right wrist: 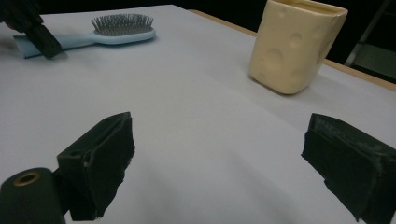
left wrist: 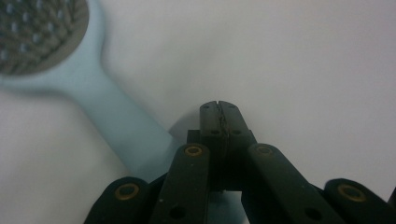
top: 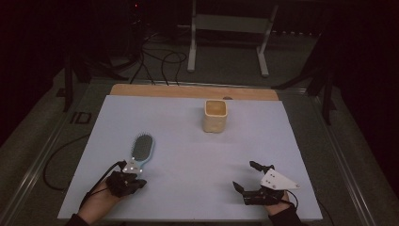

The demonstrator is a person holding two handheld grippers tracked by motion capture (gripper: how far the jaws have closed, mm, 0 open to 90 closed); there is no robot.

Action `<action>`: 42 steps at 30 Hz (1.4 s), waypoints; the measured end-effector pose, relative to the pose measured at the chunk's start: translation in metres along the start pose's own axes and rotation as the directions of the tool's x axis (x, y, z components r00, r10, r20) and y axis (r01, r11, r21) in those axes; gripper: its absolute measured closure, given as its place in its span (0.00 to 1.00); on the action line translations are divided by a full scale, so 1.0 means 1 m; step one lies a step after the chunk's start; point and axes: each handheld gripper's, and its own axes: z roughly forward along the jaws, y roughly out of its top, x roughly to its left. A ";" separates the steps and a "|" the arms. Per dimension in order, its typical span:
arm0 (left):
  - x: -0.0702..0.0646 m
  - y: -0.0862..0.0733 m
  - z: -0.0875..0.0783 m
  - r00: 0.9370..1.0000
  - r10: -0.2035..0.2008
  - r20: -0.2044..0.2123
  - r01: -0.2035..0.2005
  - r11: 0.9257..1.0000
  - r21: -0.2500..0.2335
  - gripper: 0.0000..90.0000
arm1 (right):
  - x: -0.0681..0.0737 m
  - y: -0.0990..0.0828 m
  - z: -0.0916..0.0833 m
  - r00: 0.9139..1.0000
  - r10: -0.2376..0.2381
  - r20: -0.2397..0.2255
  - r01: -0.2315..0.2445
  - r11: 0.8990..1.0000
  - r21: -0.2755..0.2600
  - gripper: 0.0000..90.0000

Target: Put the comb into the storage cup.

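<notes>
From above, I see my left tongs (top: 134,173) at about seven o'clock on the pale tabletop (top: 188,155), with the hand behind them near the front edge. Their jaws are pressed together with nothing between them; in the left gripper view the two tips (left wrist: 219,116) meet in a thin seam over bare tabletop (left wrist: 303,70). The light blue hairbrush (top: 140,151) lies flat, bristles up, its oval head toward eleven o'clock from the left tongs and its handle running back to them. In the left gripper view the handle (left wrist: 121,121) passes just to the left of the closed tips and under the linkage, so I cannot tell whether the tongs touch it. My right tongs (top: 247,175) sit at about five o'clock, well apart from the brush, spread wide and empty, with the grey three-cornered plate on top. The right gripper view shows the black pads (right wrist: 100,158) far apart over the bare tabletop (right wrist: 201,140). A cream cup (top: 215,115) with round dimples in its wall stands upright near twelve o'clock, close to the far edge; from the right tongs it (right wrist: 294,44) lies at about one o'clock, the hairbrush (right wrist: 112,30) at about eleven.
</notes>
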 end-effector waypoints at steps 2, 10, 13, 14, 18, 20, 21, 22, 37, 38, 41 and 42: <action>0.002 -0.006 -0.003 1.000 -0.005 -0.013 0.005 1.000 0.018 1.00 | 0.000 0.000 0.000 1.000 0.001 -0.001 -0.001 1.000 0.000 0.09; 0.018 -0.025 -0.019 0.996 -0.066 -0.068 0.067 0.997 0.023 1.00 | 0.000 0.000 0.001 1.000 -0.005 0.000 0.005 1.000 0.001 0.09; 0.024 -0.028 -0.024 0.992 -0.082 -0.095 0.085 0.996 0.022 1.00 | 0.000 0.000 0.001 1.000 -0.002 0.001 0.002 1.000 -0.001 0.09; 0.026 -0.029 -0.026 0.991 -0.084 -0.101 0.087 0.996 0.022 1.00 | 0.000 0.000 0.001 1.000 -0.004 0.001 0.004 1.000 0.001 0.09; 0.033 -0.032 -0.030 0.988 -0.095 -0.124 0.100 0.994 0.034 1.00 | 0.001 0.000 0.001 1.000 -0.005 -0.001 0.005 1.000 -0.002 0.09; 0.036 -0.034 -0.030 0.986 -0.094 -0.141 0.101 0.994 0.040 1.00 | 0.001 0.000 0.001 1.000 -0.004 -0.001 0.004 1.000 0.002 0.09; 0.038 -0.034 -0.031 0.985 -0.091 -0.144 0.099 0.994 0.044 1.00 | 0.000 0.000 0.001 1.000 -0.001 0.000 0.001 1.000 -0.001 0.09; 0.039 -0.035 -0.031 0.984 -0.098 -0.150 0.106 0.994 0.042 1.00 | 0.000 0.000 0.001 1.000 0.002 0.000 -0.002 1.000 -0.001 0.09; 0.061 -0.043 -0.038 0.969 -0.131 -0.210 0.144 0.988 0.047 1.00 | 0.000 0.000 0.001 1.000 0.000 0.001 0.000 1.000 0.000 0.09; 0.063 -0.044 -0.038 0.967 -0.132 -0.216 0.146 0.988 0.048 1.00 | 0.000 0.000 0.001 1.000 0.001 0.000 -0.001 1.000 -0.001 0.09; 0.068 -0.045 -0.039 0.963 -0.142 -0.229 0.158 0.986 0.052 1.00 | 0.001 0.000 0.001 1.000 0.000 0.001 0.000 1.000 0.001 0.09; 0.070 -0.045 -0.039 0.963 -0.141 -0.232 0.158 0.986 0.055 1.00 | 0.000 0.000 0.001 1.000 0.002 0.001 -0.002 1.000 0.000 0.09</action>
